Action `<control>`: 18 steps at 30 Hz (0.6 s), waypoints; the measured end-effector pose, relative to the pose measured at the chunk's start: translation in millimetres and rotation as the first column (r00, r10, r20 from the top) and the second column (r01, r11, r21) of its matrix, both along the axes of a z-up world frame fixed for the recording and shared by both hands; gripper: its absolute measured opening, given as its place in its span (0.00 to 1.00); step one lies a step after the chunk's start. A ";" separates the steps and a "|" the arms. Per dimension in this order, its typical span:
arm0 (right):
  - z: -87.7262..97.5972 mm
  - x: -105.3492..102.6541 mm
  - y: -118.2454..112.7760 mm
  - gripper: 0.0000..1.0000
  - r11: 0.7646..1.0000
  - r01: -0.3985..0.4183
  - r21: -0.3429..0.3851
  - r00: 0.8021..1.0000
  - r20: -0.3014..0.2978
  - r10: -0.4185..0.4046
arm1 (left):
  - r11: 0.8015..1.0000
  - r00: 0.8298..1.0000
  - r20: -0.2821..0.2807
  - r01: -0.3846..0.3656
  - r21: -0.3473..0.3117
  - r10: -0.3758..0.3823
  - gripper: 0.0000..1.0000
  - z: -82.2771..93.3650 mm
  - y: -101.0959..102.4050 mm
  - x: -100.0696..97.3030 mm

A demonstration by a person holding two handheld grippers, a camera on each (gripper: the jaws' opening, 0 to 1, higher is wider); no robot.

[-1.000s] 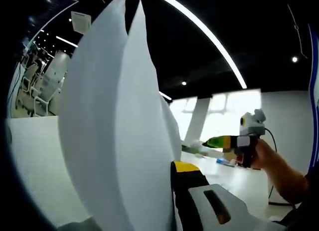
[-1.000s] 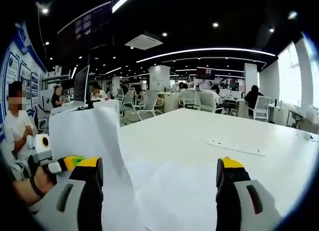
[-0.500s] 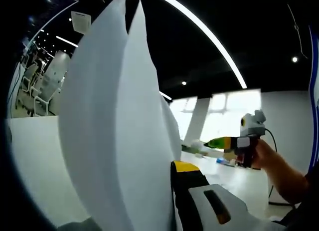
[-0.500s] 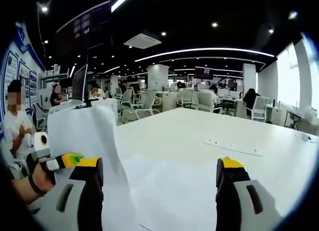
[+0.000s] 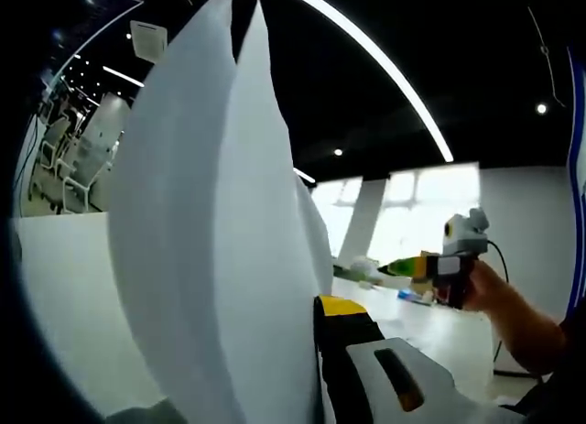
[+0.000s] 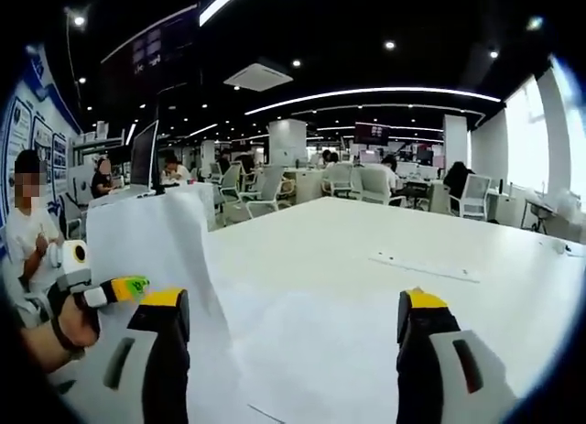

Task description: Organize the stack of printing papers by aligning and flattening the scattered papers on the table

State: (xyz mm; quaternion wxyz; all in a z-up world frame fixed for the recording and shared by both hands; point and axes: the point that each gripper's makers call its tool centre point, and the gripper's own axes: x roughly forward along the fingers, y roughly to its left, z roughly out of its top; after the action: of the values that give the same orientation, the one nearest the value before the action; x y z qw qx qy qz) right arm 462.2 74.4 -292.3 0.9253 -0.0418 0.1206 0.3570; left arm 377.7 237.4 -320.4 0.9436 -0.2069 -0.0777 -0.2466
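A stack of white printing papers (image 5: 211, 241) stands upright on edge in the left gripper view, its sheets fanning apart at the top. My left gripper (image 5: 316, 307) is shut on the stack; one yellow-tipped fingertip (image 5: 341, 307) shows on the right and the other is hidden behind the sheets. In the right gripper view the same papers (image 6: 151, 245) rise from the white table (image 6: 348, 259), with the left gripper (image 6: 101, 291) holding them at the left. My right gripper (image 6: 288, 305) is open and wide, with nothing between its jaws. It also appears hand-held as the right gripper (image 5: 430, 264).
A thin pale strip (image 6: 426, 266) lies flat on the table further out to the right. Office chairs (image 6: 261, 190) and desks stand beyond the table's far edge. A person in white (image 6: 27, 236) stands at the left, near a dark monitor (image 6: 146, 154).
The right gripper has drifted slightly to the right in the left gripper view. The papers and left gripper hold as before.
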 end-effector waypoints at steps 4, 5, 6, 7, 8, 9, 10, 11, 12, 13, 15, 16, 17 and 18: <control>-5.4 -0.5 -4.8 0.89 1.000 0.001 0.009 1.000 -0.022 -0.001 | 1.000 1.000 -0.001 -0.001 0.000 0.001 0.06 -0.3 0.1 0.0; -5.8 -0.6 -5.2 0.89 1.000 0.001 0.010 1.000 -0.024 -0.001 | 1.000 1.000 0.000 -0.001 0.000 0.001 0.06 -0.3 0.1 0.0; -5.9 -2.0 -6.5 0.88 1.000 0.002 0.017 1.000 -0.029 -0.001 | 1.000 1.000 0.000 -0.001 0.000 0.001 0.06 -0.2 0.1 0.0; -6.0 -3.4 -7.9 0.88 1.000 0.002 0.024 0.999 -0.035 -0.001 | 1.000 1.000 0.000 -0.001 0.000 0.001 0.06 -0.2 0.1 -0.1; -5.9 -4.5 -8.9 0.88 1.000 0.001 0.028 0.999 -0.038 0.000 | 1.000 1.000 0.000 -0.001 0.000 0.001 0.06 -0.3 0.0 -0.1; -6.0 -4.9 -10.1 0.88 0.999 0.004 0.032 0.999 -0.040 -0.002 | 1.000 1.000 0.000 -0.001 0.001 0.001 0.06 -0.3 -0.1 -0.1; -5.9 -5.1 -11.4 0.88 0.999 0.006 0.034 0.999 -0.041 -0.005 | 1.000 1.000 -0.001 -0.001 0.002 0.001 0.06 -0.4 -0.1 -0.1; -5.9 -5.2 -12.4 0.88 0.999 0.008 0.034 0.999 -0.040 -0.007 | 1.000 1.000 -0.001 -0.001 0.001 0.001 0.06 -0.4 -0.2 0.0; -5.9 -5.3 -13.2 0.88 0.999 0.010 0.033 0.999 -0.040 -0.008 | 1.000 1.000 -0.001 -0.001 0.001 0.001 0.06 -0.5 -0.2 0.0; -5.8 -5.2 -14.8 0.88 0.999 0.012 0.033 0.999 -0.039 -0.011 | 1.000 1.000 -0.001 -0.001 0.001 0.001 0.06 -0.6 -0.1 0.1; -5.8 -5.6 -16.8 0.88 0.999 0.016 0.034 0.999 -0.038 -0.014 | 1.000 1.000 -0.001 -0.001 0.001 0.001 0.06 -0.6 -0.1 0.2; -5.9 -5.9 -17.2 0.88 0.999 0.016 0.034 0.999 -0.037 -0.015 | 1.000 1.000 -0.001 -0.001 0.001 0.001 0.06 -0.6 -0.1 0.2; -6.3 -6.3 -18.9 0.88 0.999 0.020 0.032 0.999 -0.036 -0.019 | 1.000 1.000 -0.001 -0.001 0.002 0.001 0.06 -0.5 -0.1 0.2; -7.0 -4.5 -19.9 0.88 0.999 0.024 0.030 0.999 -0.035 -0.023 | 1.000 1.000 -0.001 -0.001 0.001 0.001 0.06 -0.4 -0.1 0.2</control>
State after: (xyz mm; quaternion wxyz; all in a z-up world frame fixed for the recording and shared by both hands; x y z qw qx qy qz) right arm 457.7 54.5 -299.4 0.9278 -0.0199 0.1317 0.3486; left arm 377.9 237.3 -320.8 0.9439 -0.2063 -0.0772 -0.2459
